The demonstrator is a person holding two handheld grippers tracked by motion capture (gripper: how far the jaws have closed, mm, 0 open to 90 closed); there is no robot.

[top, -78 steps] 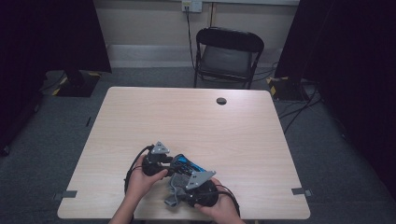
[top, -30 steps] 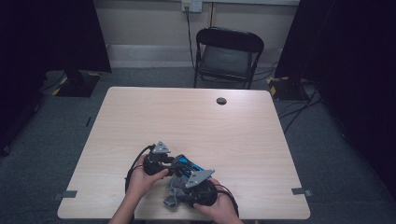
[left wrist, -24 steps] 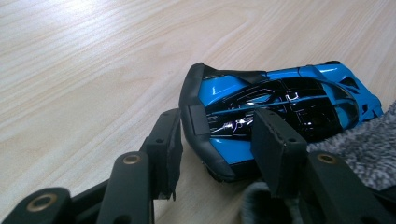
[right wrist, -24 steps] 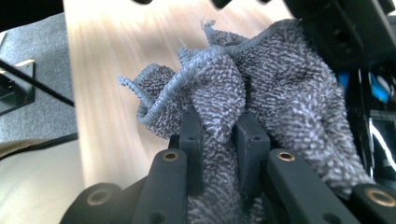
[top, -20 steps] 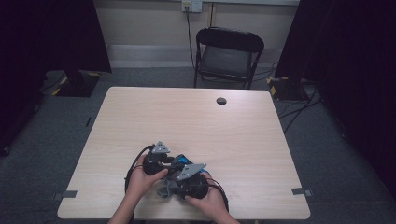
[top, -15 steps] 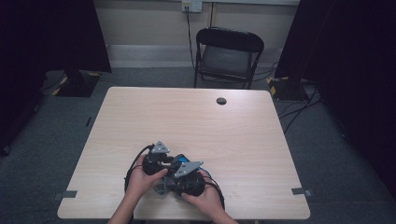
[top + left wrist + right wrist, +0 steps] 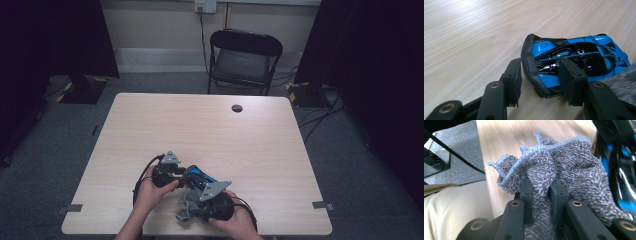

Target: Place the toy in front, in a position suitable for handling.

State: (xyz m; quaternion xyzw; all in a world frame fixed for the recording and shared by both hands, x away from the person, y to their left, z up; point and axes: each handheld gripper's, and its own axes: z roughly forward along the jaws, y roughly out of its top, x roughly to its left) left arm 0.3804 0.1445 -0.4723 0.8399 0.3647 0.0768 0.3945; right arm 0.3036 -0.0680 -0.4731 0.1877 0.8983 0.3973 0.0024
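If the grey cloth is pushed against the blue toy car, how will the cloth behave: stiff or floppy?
Probably floppy: the cloth bunches into loose folds where the right gripper pinches it. Its looped, towel-like pile suggests it is light and will likely grip rather than slide. It will likely drape around the car and wrinkle instead of keeping its shape.

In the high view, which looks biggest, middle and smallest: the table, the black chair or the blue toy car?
1. table, clearly the biggest.
2. black chair, though it stands farther from the camera.
3. blue toy car, the smallest, partly hidden by the grippers.
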